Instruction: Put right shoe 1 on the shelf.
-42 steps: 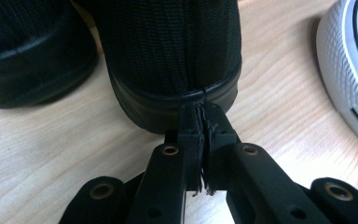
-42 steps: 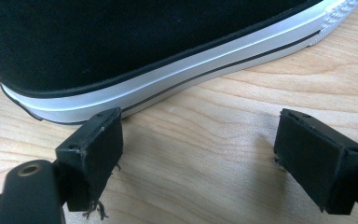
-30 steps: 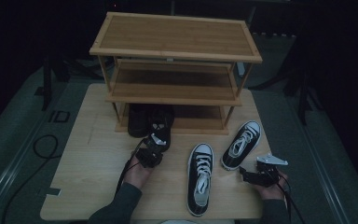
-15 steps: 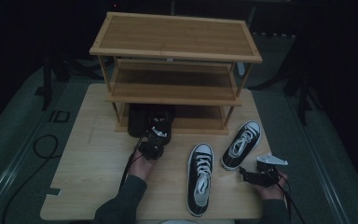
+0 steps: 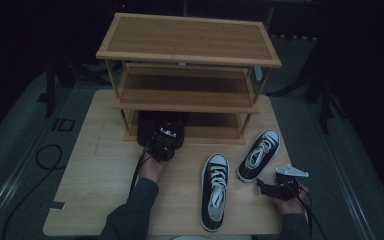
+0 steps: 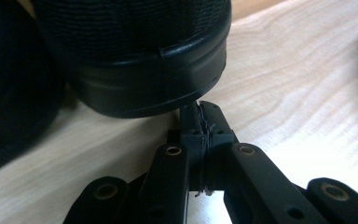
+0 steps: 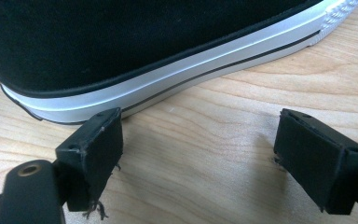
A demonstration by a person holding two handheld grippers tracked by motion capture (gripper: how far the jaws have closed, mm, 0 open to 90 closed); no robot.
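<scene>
Pale wooden table [image 5: 100, 190] — dark room

Black shoes [image 5: 156, 131] on the bottom shelf: dark on dark in the high view, the upper shelf [image 5: 185, 100] hides their far ends, left gripper [image 5: 161, 145] covers the near ends. Can't count them for sure. Left gripper view: the near shoe [image 6: 140, 60] is cut off at the top edge, the second one [image 6: 14, 79] at the left edge is blurred. Right gripper view: sneaker [image 7: 158, 51] runs off the top, left and right edges, so heel or toe can't be told. High view: near sneaker [image 5: 215, 192] heel sits close to the table edge [image 5: 130, 232], contact unclear. Both forearms are cut off at the bottom edge.
</scene>
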